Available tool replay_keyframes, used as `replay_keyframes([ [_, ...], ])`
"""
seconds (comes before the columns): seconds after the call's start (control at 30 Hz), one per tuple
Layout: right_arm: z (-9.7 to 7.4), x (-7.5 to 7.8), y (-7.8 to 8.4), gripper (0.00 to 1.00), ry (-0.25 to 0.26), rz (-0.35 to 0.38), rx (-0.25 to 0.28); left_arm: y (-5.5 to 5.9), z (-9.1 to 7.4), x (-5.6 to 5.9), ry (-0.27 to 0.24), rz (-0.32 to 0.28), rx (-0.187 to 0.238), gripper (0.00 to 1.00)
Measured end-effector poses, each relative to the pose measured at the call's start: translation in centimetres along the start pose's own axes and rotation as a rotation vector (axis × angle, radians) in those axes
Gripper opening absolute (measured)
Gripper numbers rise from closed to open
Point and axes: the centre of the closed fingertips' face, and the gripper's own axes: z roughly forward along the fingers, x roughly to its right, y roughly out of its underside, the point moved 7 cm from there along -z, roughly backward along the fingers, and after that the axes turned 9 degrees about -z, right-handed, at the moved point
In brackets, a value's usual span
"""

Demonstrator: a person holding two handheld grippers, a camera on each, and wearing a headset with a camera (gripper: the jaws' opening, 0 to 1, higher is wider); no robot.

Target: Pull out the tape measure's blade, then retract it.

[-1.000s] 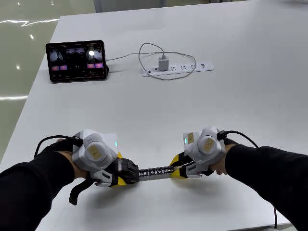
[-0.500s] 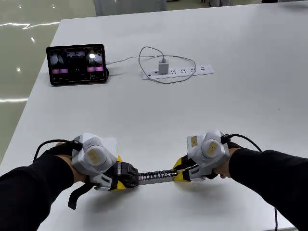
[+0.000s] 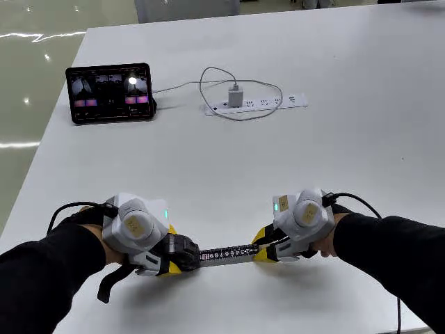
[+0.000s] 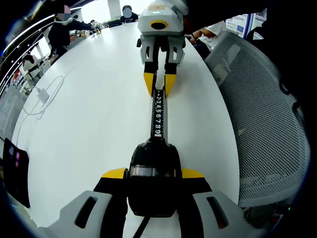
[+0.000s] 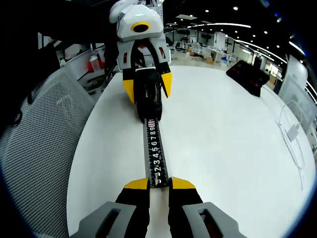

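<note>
Quick one from the bench - I reckon I'm in the pull-out half of the job, with only a short run of blade showing, digits up to about 9.

My left gripper (image 3: pixel 174 254) is clamped around the black tape measure case (image 4: pixel 154 178), jaws on either side. It sits low at 6 o'clock in the head view, right on the table. The blade (image 5: pixel 152 151) runs from the case toward 3 o'clock. My right gripper (image 5: pixel 158 184) is pinched nearly closed on the blade's end hook (image 5: pixel 157 180).

Next move, I'd say: draw the right hand straight out toward 3 o'clock in line with the blade and keep the case pinned so it doesn't drag. Then walk the hook back in rather than letting it snap.

The room looks like a big open office with ceiling lights (image 5: pixel 233 25) and a shiny floor (image 3: pixel 35 104) off at 9 o'clock. There's a mesh chair (image 4: pixel 257 109) beside the bench. The white table (image 3: pixel 313 160) is bare around my hands. A tablet (image 3: pixel 110 92) stands at 10 o'clock - at 12 there's a power strip (image 3: pixel 268 102) with a looped cable (image 3: pixel 208 76) and a small charger (image 3: pixel 236 92).
</note>
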Motion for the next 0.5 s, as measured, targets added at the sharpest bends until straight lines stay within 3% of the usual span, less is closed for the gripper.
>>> replay_keyframes([
  [0.5,-0.49,-0.03,0.56,0.10,0.001,0.003,-0.005,-0.07,0.08,0.01,-0.002,0.002,0.000,0.32],
])
